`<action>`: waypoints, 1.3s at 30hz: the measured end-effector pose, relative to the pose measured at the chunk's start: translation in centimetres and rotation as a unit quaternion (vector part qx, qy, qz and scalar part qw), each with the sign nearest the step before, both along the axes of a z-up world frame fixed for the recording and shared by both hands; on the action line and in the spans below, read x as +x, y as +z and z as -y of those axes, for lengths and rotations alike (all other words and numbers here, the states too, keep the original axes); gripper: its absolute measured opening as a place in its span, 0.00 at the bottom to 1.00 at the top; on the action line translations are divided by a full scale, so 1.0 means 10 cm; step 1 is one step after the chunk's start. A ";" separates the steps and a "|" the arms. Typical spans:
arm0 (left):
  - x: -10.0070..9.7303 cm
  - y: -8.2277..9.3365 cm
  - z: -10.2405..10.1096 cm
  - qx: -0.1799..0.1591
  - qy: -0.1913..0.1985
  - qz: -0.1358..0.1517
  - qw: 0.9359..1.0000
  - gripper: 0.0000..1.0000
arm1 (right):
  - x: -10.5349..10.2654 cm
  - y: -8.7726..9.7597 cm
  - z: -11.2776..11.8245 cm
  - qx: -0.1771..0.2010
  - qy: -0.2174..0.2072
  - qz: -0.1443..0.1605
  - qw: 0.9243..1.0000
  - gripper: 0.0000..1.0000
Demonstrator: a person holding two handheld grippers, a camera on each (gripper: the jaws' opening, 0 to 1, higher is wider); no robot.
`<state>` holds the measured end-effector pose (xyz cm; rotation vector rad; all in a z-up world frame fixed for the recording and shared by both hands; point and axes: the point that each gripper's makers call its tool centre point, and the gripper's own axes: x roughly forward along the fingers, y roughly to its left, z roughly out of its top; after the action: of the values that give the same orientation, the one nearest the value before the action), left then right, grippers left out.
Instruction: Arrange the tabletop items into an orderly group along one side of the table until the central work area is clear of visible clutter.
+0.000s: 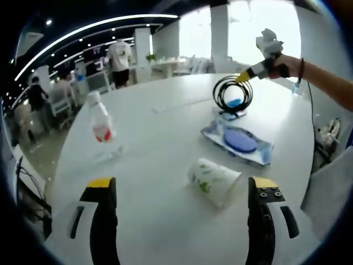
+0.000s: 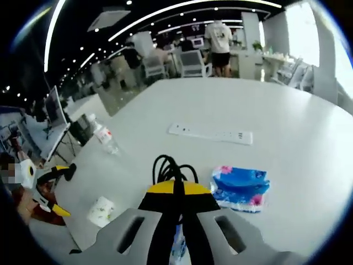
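My right gripper (image 2: pixel 175 189) is shut on a coil of black cable (image 2: pixel 170 165) and holds it above the white table (image 2: pixel 287 110). In the left gripper view that coil (image 1: pixel 233 94) hangs from the right gripper (image 1: pixel 246 75) at the far right, over a small blue pack (image 1: pixel 235 104). My left gripper (image 1: pixel 182 185) is open low over the near edge with nothing between its jaws. Just ahead of it a white paper cup (image 1: pixel 214 179) lies on its side. A clear wrapper with a blue disc (image 1: pixel 239 141) lies beyond the cup.
A plastic water bottle (image 1: pixel 101 122) stands at the left of the table (image 1: pixel 165 138). A white power strip (image 2: pixel 210 133) lies mid-table, with a blue tissue pack (image 2: pixel 241 187) nearer. The bottle (image 2: pixel 103 134), cup (image 2: pixel 102 211) and left gripper (image 2: pixel 52 190) sit to the left. People and chairs are beyond the table.
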<state>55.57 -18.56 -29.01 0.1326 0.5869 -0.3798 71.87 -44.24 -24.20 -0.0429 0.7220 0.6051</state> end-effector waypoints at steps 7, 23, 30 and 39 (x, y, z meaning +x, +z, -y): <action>-0.01 -0.03 0.03 0.003 -0.005 -0.005 1.000 0.95 | -0.09 0.02 0.28 -0.007 -0.020 -0.003 1.000 0.02; -0.03 -0.05 0.10 -0.002 -0.009 -0.006 1.000 0.93 | -0.34 -0.17 0.74 -0.026 -0.050 -0.029 0.998 0.02; -0.04 -0.08 0.11 0.002 -0.015 -0.011 1.000 0.93 | -0.42 -0.30 0.88 -0.020 -0.065 -0.047 0.997 0.02; -0.04 -0.08 0.14 0.003 -0.021 -0.009 1.000 0.93 | -0.49 -0.45 0.97 -0.018 -0.072 -0.068 0.995 0.02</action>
<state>55.12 -20.01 -29.82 0.1476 0.6031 -0.4207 66.99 -53.97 -28.75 0.0181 0.8602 0.4596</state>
